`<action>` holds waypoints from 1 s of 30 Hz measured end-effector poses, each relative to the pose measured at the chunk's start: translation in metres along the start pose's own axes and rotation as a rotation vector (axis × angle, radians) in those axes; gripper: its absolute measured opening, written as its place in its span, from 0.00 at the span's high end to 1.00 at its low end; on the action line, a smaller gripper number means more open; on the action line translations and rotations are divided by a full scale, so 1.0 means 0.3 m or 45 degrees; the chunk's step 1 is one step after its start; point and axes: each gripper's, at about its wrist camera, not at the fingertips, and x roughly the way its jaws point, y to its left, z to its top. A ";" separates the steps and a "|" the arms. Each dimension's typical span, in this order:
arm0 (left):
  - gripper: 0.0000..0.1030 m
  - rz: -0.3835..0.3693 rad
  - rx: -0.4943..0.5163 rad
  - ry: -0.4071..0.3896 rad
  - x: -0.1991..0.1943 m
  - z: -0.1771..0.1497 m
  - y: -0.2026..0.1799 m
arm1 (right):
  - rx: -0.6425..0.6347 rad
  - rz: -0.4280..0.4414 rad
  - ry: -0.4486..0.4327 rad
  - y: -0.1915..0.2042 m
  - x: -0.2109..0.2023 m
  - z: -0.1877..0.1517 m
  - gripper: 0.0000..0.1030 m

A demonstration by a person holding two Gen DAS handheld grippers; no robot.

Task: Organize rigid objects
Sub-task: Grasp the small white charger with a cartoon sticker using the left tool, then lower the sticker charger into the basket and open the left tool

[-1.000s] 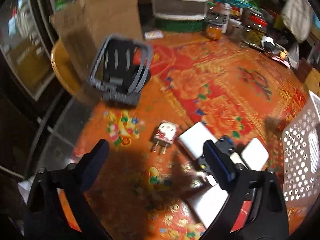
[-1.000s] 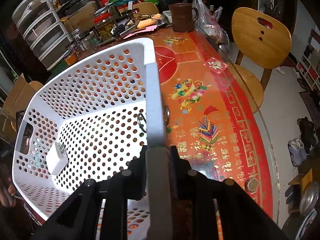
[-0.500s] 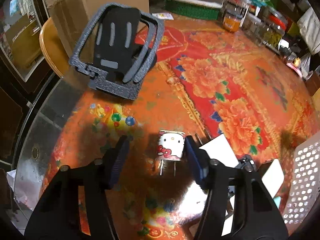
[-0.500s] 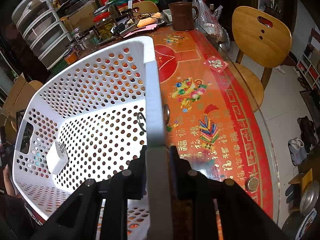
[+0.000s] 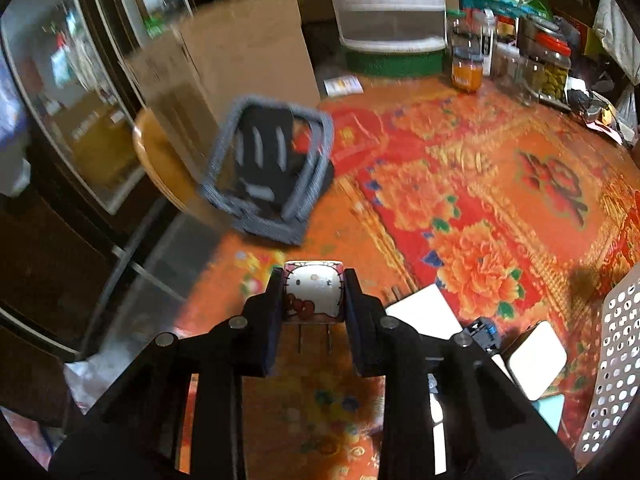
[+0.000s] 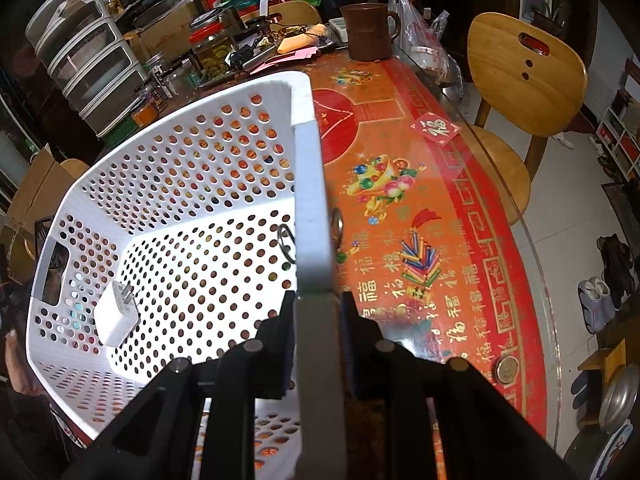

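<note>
Left gripper (image 5: 313, 294): jaws clamped on the plug (image 5: 314, 295), prongs pointed back.
Right gripper (image 6: 316, 320): jaws clamped on the basket (image 6: 308, 184) rim.
Charger (image 6: 117, 314): laid inside the basket.
Stand (image 5: 272, 176): seen beyond the plug, blurred.

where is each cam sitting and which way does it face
Left wrist: behind the left tongs, facing down the table; its black fingers clamp a cartoon-cat charger.
Right wrist: behind the right tongs, clamped on the white basket rim, facing along it.
Shared: the basket and red tablecloth.
</note>
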 end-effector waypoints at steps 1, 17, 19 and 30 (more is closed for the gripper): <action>0.75 0.002 0.003 -0.022 -0.034 0.007 -0.002 | -0.001 0.000 0.000 0.000 0.000 0.000 0.82; 0.75 -0.107 0.196 -0.275 -0.516 0.016 -0.321 | -0.002 0.003 0.003 0.001 0.000 -0.001 0.82; 0.75 -0.130 0.224 -0.282 -0.548 0.011 -0.376 | -0.003 0.002 0.004 0.003 0.000 -0.005 0.82; 0.75 -0.394 0.521 -0.253 -0.703 -0.121 -0.778 | 0.000 0.008 0.009 0.007 0.003 -0.007 0.82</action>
